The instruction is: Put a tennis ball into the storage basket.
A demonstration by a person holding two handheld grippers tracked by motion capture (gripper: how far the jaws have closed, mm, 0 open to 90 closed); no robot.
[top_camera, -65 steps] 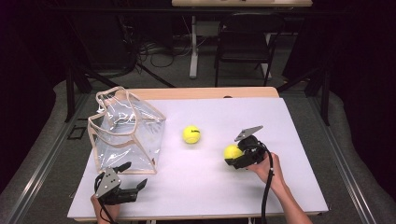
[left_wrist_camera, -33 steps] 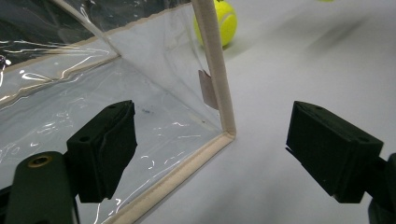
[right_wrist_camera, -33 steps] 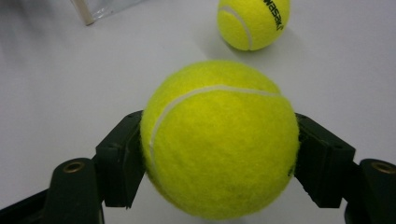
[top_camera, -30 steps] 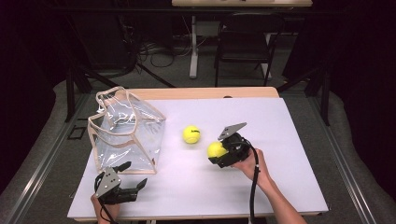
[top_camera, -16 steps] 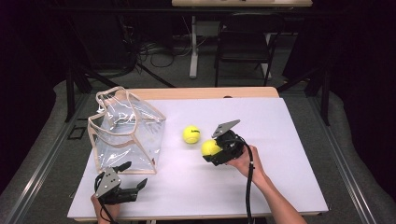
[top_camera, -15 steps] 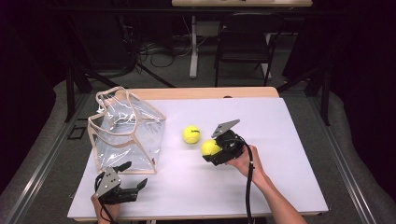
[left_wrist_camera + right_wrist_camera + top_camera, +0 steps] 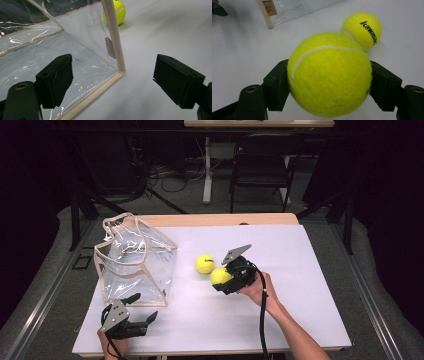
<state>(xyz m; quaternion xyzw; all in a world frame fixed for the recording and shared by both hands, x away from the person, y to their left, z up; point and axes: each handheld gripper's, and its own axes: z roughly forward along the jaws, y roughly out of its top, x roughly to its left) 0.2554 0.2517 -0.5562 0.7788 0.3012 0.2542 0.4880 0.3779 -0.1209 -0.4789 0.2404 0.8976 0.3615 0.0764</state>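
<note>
Right gripper (image 7: 223, 281) clamped on tennis ball (image 7: 329, 75), mid-table, just near-right of second ball (image 7: 204, 264); clear bag (image 7: 135, 260) lies well left of it, mouth up; left gripper (image 7: 142, 312) wide open, empty, at bag's near corner.

Bright overhead light on the table (image 7: 300, 270), dark surroundings, soft shadows.

We see the second tennis ball (image 7: 118, 11) cut by the top edge and partly hidden behind the bag's trim (image 7: 113, 37); perhaps it touches it.
</note>
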